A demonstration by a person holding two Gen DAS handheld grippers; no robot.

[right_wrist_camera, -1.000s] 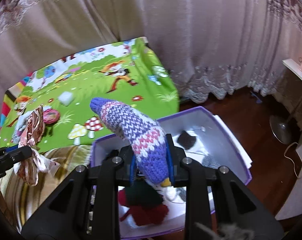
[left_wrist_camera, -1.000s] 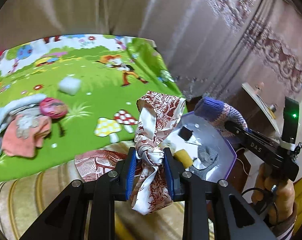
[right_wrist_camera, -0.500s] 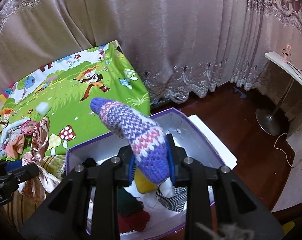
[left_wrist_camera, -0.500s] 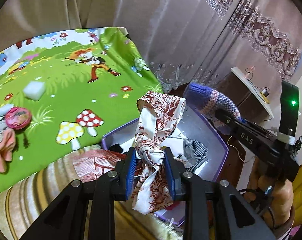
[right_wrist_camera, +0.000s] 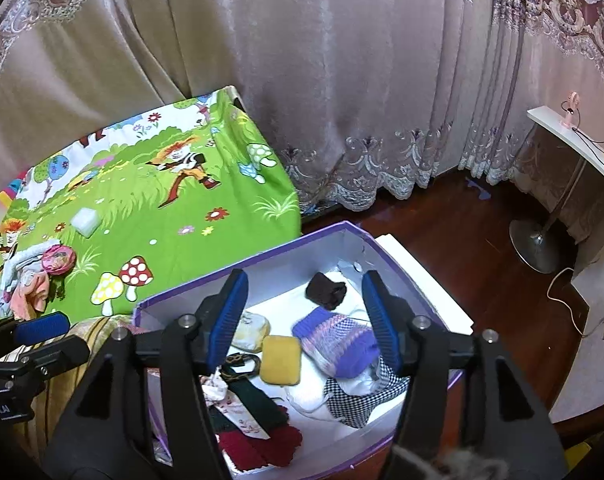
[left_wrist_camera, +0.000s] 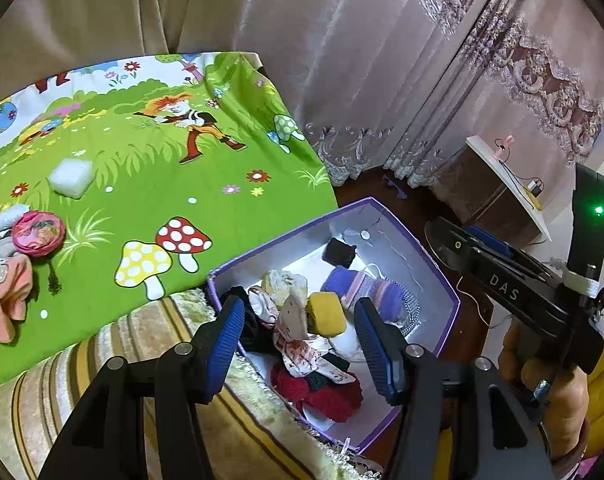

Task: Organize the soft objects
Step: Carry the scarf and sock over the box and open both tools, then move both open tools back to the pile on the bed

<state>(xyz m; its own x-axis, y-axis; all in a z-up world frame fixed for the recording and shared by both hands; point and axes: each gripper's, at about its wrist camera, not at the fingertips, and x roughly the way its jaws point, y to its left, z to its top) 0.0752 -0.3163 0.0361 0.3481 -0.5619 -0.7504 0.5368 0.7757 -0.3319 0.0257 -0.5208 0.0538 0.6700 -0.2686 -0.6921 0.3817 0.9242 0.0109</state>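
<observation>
A purple-rimmed white box [left_wrist_camera: 430, 264] [right_wrist_camera: 261, 258] stands beside the bed and holds several soft things. The red-and-white patterned scarf [left_wrist_camera: 302, 344] [right_wrist_camera: 237, 410] lies in it. The purple striped knit sock [left_wrist_camera: 366, 288] [right_wrist_camera: 334, 340] lies in it beside a yellow sponge [left_wrist_camera: 326, 314] [right_wrist_camera: 281, 360]. My left gripper [left_wrist_camera: 299, 348] is open and empty above the box. My right gripper [right_wrist_camera: 304, 322] is open and empty above the box; it also shows in the left wrist view [left_wrist_camera: 478, 256].
A green cartoon sheet [left_wrist_camera: 141, 184] covers the bed, with a white foam block [left_wrist_camera: 71, 178], a pink round item [left_wrist_camera: 37, 232] and a pile of pink and white clothes [left_wrist_camera: 1, 292] at its left. A striped blanket [left_wrist_camera: 101, 360] lies at the bed edge. Curtains hang behind; a fan base [right_wrist_camera: 538, 244] stands on the wood floor.
Both grippers opened. The scarf dropped from the left gripper and the knit sock from the right gripper into the box.
</observation>
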